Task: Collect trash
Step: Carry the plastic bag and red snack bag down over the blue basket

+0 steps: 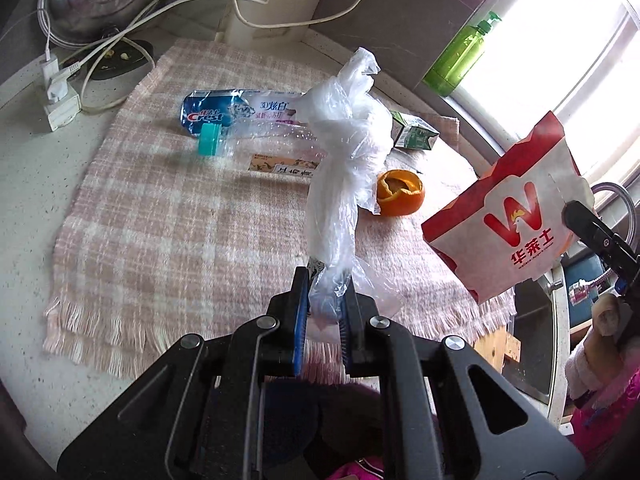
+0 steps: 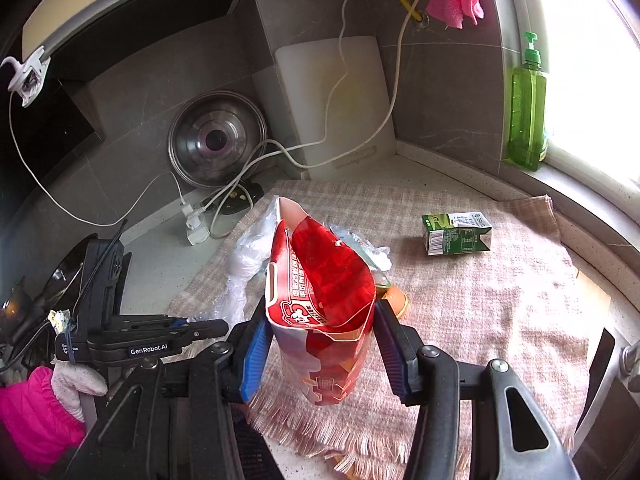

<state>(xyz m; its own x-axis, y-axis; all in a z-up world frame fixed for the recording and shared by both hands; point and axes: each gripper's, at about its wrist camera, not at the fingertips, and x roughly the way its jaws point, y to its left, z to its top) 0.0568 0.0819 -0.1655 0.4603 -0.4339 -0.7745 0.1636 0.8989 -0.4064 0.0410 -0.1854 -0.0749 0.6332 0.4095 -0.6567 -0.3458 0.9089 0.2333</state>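
Note:
My left gripper [image 1: 326,280] is shut on a knotted clear plastic bag [image 1: 346,136] and holds it up above the pink checked cloth [image 1: 168,216]. My right gripper [image 2: 320,320] is shut on an open red and white paper food bag [image 2: 320,280], held upright; the bag also shows at the right of the left wrist view [image 1: 508,216]. On the cloth lie a Crest toothpaste tube [image 1: 216,114], a clear wrapper [image 1: 280,164], an orange peel [image 1: 400,192] and a green drink carton [image 2: 456,234].
A steel pot lid [image 2: 216,140] leans on the back wall. A white power strip with cables [image 1: 60,92] lies on the counter at the left. A green soap bottle [image 2: 526,108] stands by the window. The sink [image 1: 540,320] is at the right.

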